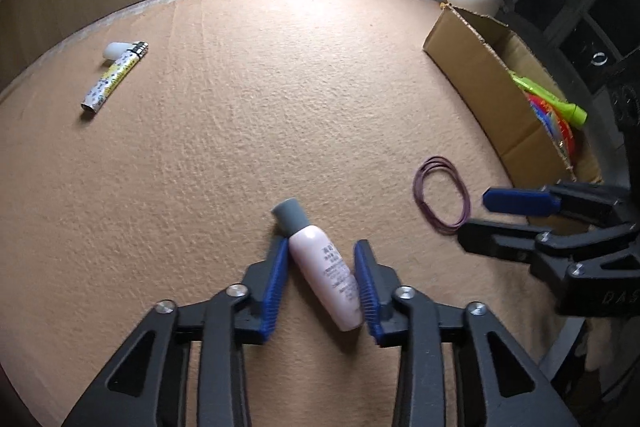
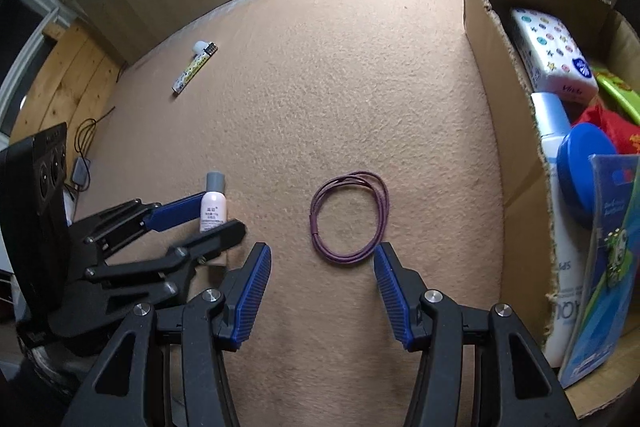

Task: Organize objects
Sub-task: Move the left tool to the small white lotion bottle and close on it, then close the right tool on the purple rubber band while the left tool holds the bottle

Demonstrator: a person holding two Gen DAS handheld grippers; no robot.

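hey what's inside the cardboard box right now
In the cardboard box: a tissue pack, white bottle, blue lid, green toy, blue card. Whatever is underneath is covered.

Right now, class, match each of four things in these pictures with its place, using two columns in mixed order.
Things:
1. pink bottle
2. purple cord loop
3. lighter
4. blue-capped bottle

Places:
A. inside the cardboard box
B. far left on the carpet
C. between the left gripper's jaws
D. ahead of the right gripper

Pairs: 1-C, 2-D, 3-B, 4-A
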